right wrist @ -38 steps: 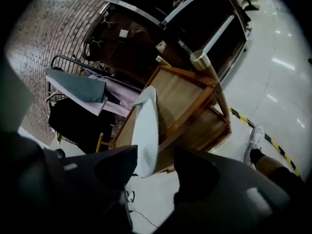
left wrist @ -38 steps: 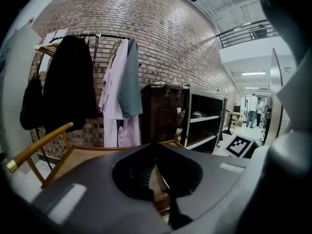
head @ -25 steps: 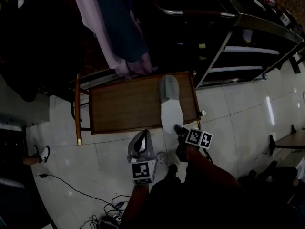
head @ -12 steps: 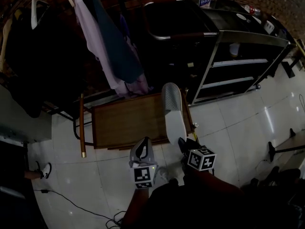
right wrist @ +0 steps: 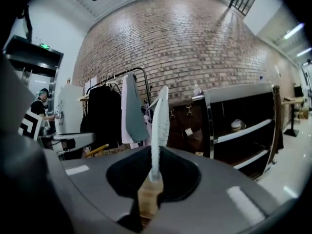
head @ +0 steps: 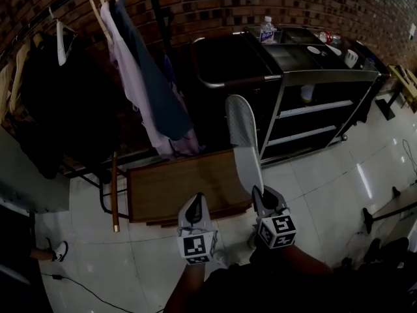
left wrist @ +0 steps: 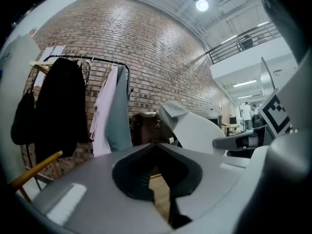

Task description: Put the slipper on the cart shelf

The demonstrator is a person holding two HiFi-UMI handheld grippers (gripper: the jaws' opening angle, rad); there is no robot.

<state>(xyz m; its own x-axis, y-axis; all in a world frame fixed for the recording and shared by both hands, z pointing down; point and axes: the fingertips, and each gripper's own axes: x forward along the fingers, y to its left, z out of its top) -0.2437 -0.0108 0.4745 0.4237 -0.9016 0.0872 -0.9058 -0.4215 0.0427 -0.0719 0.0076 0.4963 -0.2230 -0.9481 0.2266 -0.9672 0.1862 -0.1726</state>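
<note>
- Hanging clothes (head: 140, 83) and a wooden desk (head: 169, 188) are flanking the black cart (head: 313, 77).
- Right tongs (head: 260, 197), just tightened, are gripping the pale slipper (head: 242, 142) upright by the desk's right edge; left tongs (head: 195, 204) are sitting closed, empty.

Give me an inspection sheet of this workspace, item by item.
Surface: low wooden table on tiled floor.
Job's things: slipper raised off the table, not yet on the cart.
Clutter: bottle on the cart top.
Grippers: right gripper jaws have just closed further, pinching the slipper's heel end; left gripper shut, empty.
Cables: thin cable on the floor, lower left.
Surroundings: brick wall; hanging garments.
</note>
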